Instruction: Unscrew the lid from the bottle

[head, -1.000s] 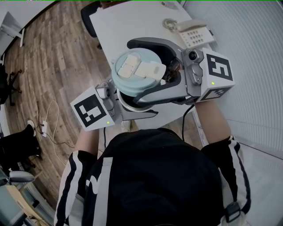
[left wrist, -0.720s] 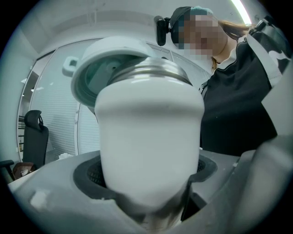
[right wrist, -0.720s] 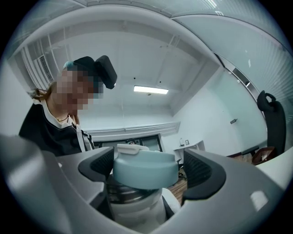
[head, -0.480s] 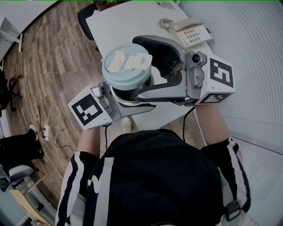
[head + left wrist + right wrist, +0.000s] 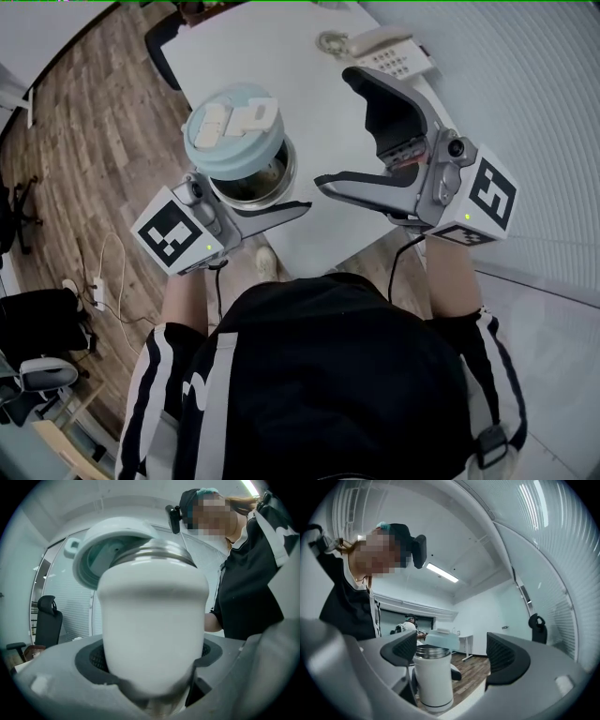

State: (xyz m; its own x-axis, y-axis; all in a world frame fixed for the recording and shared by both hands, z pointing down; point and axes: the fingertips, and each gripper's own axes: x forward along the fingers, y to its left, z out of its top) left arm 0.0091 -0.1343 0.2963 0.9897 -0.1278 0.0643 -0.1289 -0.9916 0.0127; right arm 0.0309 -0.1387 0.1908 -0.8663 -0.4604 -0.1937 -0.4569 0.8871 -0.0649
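We see the left hand-held gripper (image 5: 150, 657) pinching the white bottle (image 5: 152, 620) low on its body. In the left gripper view both grey pads press against the bottle's sides, and the bottle fills the middle of that view. In the head view this gripper sits at about 9 o'clock, and the bottle rises from it towards 11 o'clock, held up in the air over the near edge of the white counter (image 5: 272, 56).

The pale blue lid (image 5: 230, 127) does not sit square on the bottle. It lies crooked over the steel mouth (image 5: 267, 183), shifted towards 11 o'clock, so that part of the open rim shows at its 5 o'clock side. In the left gripper view the lid tips enough that we look into its underside.

The right hand-held gripper (image 5: 336, 127) is at 2 o'clock in the head view, well apart from the bottle. Its jaws are spread wide with nothing between them. In the right gripper view the bottle stands beyond the jaws at about 7 o'clock, touching neither pad.

On the counter, at 1 o'clock in the head view, lies a telephone (image 5: 389, 52) with its coiled cord. A wooden floor (image 5: 103, 112) runs along the 9 to 11 o'clock side, with a loose white cable (image 5: 98, 272) on it.
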